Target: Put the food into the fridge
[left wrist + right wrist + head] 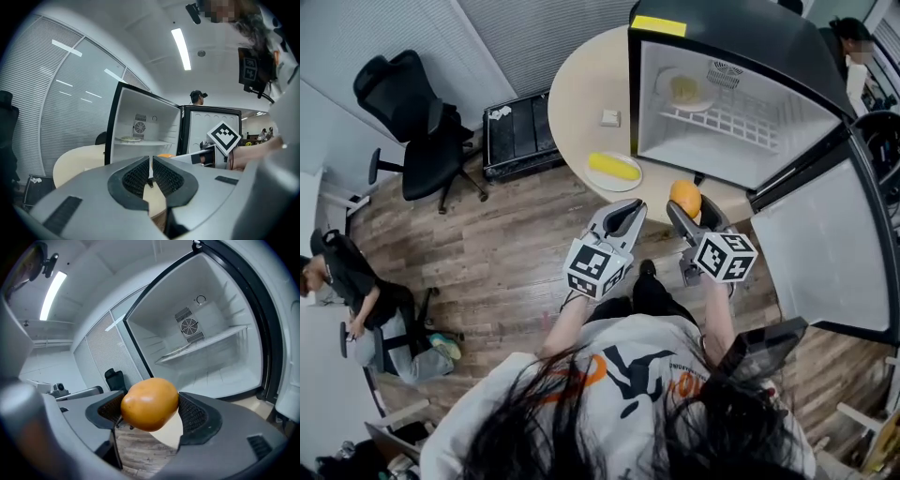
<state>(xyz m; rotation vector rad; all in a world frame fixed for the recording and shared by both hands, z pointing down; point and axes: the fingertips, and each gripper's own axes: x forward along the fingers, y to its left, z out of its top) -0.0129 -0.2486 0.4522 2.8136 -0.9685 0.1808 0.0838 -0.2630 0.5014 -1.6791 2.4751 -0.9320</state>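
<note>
One orange (150,409) clamped in right gripper (689,212), near open fridge (675,141); likely to slip and roll away if squeezed off-centre. Left gripper (151,162) closed, empty.

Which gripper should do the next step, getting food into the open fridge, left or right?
Right. The right gripper clamps the orange and points into the open fridge. The left gripper is shut on nothing, so it would first have to fetch food.
</note>
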